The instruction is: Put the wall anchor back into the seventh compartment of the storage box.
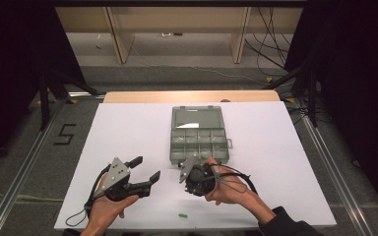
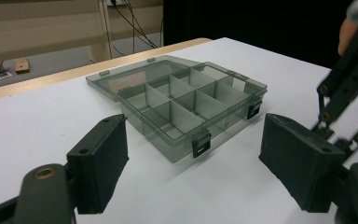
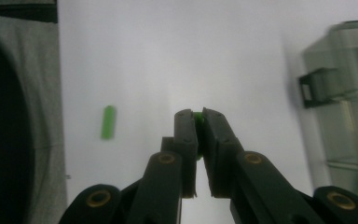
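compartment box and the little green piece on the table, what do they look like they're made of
The compartment box looks like smoky, see-through hard plastic: the dividers show through its glossy walls, and its latches are dark and opaque. The green piece on the white table looks like matte plastic or rubber, a small cylinder; the blur leaves that open.

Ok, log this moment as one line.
left gripper open, idle | right gripper shut on green piece | organizer box lid open | second green piece on table

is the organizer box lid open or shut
Open: the organizer box has its lid folded back flat on the table, compartments exposed.
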A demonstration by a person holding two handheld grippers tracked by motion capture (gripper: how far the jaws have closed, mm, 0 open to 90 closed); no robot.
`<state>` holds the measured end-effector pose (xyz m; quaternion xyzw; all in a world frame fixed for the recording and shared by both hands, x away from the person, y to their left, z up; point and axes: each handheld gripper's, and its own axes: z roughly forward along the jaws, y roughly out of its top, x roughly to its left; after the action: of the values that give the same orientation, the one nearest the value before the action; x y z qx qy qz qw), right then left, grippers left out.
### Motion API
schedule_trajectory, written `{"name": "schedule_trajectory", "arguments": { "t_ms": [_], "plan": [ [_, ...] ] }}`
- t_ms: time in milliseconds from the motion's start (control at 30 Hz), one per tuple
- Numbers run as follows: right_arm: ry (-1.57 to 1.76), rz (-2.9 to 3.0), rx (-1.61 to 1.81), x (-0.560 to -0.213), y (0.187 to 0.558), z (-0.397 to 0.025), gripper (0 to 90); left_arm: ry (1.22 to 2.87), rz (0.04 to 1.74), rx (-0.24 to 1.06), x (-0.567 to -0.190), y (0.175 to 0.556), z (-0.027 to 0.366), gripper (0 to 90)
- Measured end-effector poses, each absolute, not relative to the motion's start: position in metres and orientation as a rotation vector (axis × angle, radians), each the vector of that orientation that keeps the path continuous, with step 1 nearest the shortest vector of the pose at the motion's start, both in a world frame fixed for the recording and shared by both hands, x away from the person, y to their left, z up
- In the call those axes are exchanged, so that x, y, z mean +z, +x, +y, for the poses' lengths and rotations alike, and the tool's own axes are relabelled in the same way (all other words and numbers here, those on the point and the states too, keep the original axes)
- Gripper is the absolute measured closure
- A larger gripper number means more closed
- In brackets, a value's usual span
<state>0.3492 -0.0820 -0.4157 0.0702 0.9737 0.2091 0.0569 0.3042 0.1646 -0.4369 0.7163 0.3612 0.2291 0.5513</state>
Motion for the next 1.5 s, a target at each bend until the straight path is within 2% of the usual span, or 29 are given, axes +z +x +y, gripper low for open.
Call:
{"name": "schedule_trajectory", "arguments": {
  "t_ms": [567,1500],
  "plan": [
    [0.413,2.8,0.719,-0.389,0.392,-0.115,84.9,1.696,0.854,0.543,-0.437,0.305,0.164,22.3],
    [0.606,2.705,0.69,-0.41,0.442,-0.129,84.8,1.691,0.862,0.534,-0.437,0.306,0.164,18.1]
  ]
}}
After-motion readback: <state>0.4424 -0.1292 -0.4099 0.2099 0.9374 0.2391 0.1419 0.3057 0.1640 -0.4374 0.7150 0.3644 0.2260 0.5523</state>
